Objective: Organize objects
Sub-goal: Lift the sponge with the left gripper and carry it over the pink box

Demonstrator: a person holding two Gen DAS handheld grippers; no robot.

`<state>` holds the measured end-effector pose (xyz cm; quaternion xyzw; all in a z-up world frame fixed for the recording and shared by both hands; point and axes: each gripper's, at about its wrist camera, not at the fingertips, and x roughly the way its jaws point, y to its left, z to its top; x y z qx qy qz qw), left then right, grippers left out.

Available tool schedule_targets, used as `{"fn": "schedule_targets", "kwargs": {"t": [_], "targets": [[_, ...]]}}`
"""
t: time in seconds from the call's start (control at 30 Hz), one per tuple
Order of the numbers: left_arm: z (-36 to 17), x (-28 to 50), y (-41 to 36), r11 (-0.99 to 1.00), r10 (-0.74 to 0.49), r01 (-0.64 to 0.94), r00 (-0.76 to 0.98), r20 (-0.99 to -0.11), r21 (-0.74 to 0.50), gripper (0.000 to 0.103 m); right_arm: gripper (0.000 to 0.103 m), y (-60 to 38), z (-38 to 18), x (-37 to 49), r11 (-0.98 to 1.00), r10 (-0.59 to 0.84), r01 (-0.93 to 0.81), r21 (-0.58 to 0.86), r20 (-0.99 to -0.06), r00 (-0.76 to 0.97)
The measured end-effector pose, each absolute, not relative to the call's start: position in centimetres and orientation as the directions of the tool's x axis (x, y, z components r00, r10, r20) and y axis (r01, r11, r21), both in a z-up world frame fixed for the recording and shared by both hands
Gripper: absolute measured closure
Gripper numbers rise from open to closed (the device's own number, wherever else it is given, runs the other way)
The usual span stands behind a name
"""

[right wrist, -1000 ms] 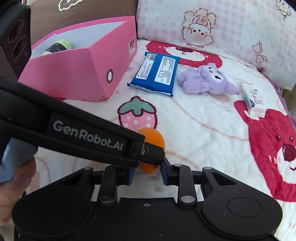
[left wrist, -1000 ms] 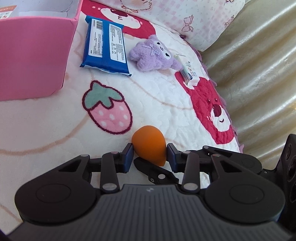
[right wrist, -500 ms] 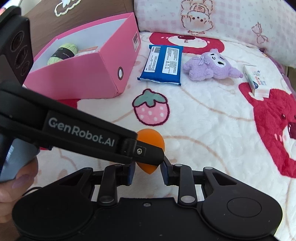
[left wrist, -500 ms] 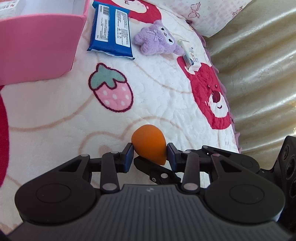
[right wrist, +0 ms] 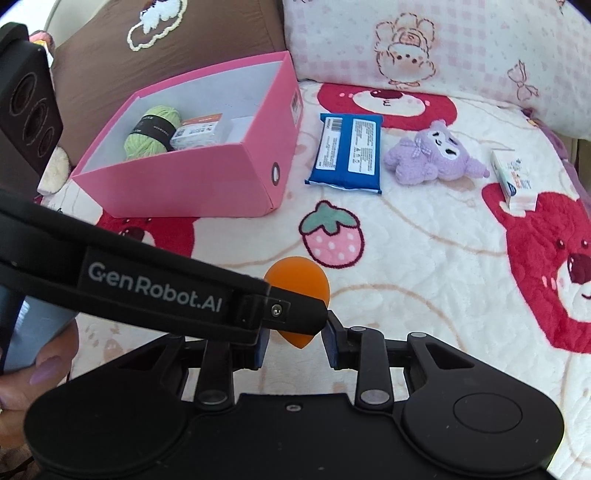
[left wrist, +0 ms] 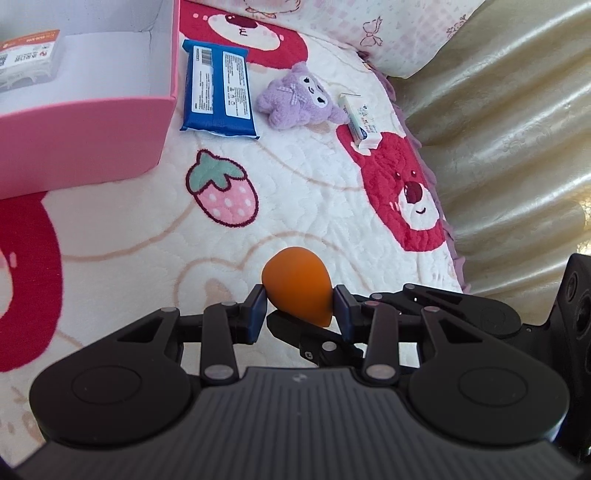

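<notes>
**Left wrist view.** We see the left hand-held gripper (left wrist: 299, 310) pinching an orange teardrop makeup sponge (left wrist: 295, 280). Both blue pads touch its sides, with the rounded end pointing forward and the narrow tip pointing back toward the camera. The sponge is held clear of the bed's patterned blanket (left wrist: 314, 206), near the middle of the bed.

An open pink box (left wrist: 85, 140) stands toward the far left corner, with a labelled white pack (left wrist: 29, 59) inside it. A blue wipes packet (left wrist: 218, 92) lies flat just beside the box's right wall. Next toward the right is a purple plush toy (left wrist: 295, 99). A small white carton (left wrist: 360, 118) lies near the right edge of the bed.

**Right wrist view.** The fingers of the right hand-held gripper (right wrist: 295, 339) are slightly spread. The sponge's narrow tip sits between the pads, and a gap shows on its right side, so we read no pinch here. The left pad is partly hidden.

A finger (right wrist: 288, 314) of the left hand-held gripper crosses from the left in front of the sponge. A person's hand (right wrist: 33, 376) grips that gripper's handle at the lower left.

The pink box also holds a ball of green yarn (right wrist: 151, 129) beside the labelled pack. A pink checked pillow (right wrist: 443, 40) lies along the far edge of the bed, with a brown cushion (right wrist: 207, 33) behind the box.
</notes>
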<state>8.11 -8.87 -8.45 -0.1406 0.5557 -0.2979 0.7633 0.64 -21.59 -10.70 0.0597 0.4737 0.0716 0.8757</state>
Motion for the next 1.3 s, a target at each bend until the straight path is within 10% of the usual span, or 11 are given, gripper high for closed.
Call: {"fn": "schedule_targets", "kwargs": {"t": [1.3], "targets": [[0.8, 4.9, -4.2, 0.788, -0.61, 0.365, 0.36, -0.706, -0.495, 0.065, 0.062, -16.5, -2.1, -1.3, 0.975, 0.159, -0.223, 0.013, -0.739, 0.655]]}}
